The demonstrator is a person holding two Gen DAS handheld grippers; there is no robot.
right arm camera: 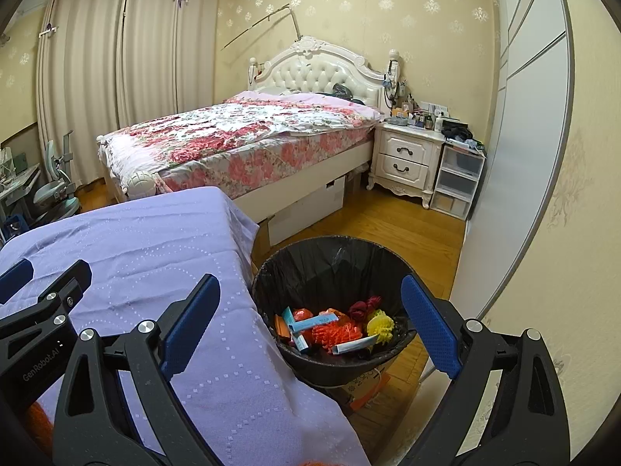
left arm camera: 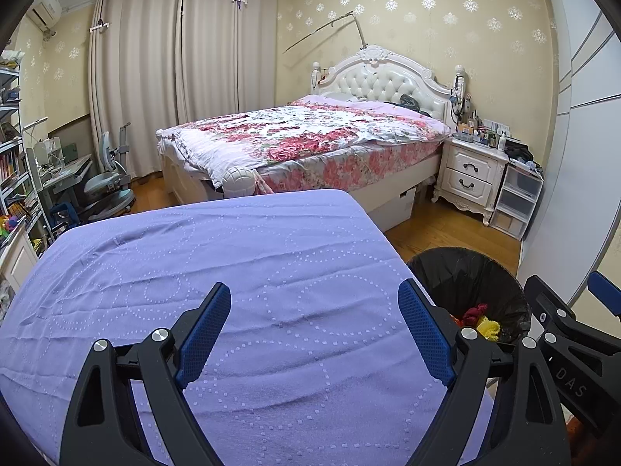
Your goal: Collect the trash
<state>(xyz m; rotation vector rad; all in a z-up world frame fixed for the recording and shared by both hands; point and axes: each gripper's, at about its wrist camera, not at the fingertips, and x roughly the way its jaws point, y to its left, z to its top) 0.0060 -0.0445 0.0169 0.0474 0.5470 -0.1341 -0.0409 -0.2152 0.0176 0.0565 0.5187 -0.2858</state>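
From the left wrist camera, the left gripper hangs over a table draped in a lilac cloth. Its two blue-padded fingers stand wide apart and hold nothing. At the right edge, part of the right gripper shows, just beside a trash bin lined with a black bag. The bin stands on the wooden floor, right against the table's right side. Inside it, a dark red scrap and a yellow scrap are visible; the rest of the contents are hidden from this angle. Beyond the table is one bed with a floral quilt, one white nightstand with two drawers, and one clear plastic drawer unit beside it.

From the right wrist camera, the right gripper hovers over the table's edge and the bin. Its two fingers are also spread wide, with nothing between them. The left gripper shows at the left edge, above the cloth. The bin sits directly ahead, and the collected trash lies in its bottom: one yellow pom-pom, one dark red piece, orange fluffy pieces, and several blue and white wrappers whose exact number cannot be told. A flat cardboard piece lies under the bin.
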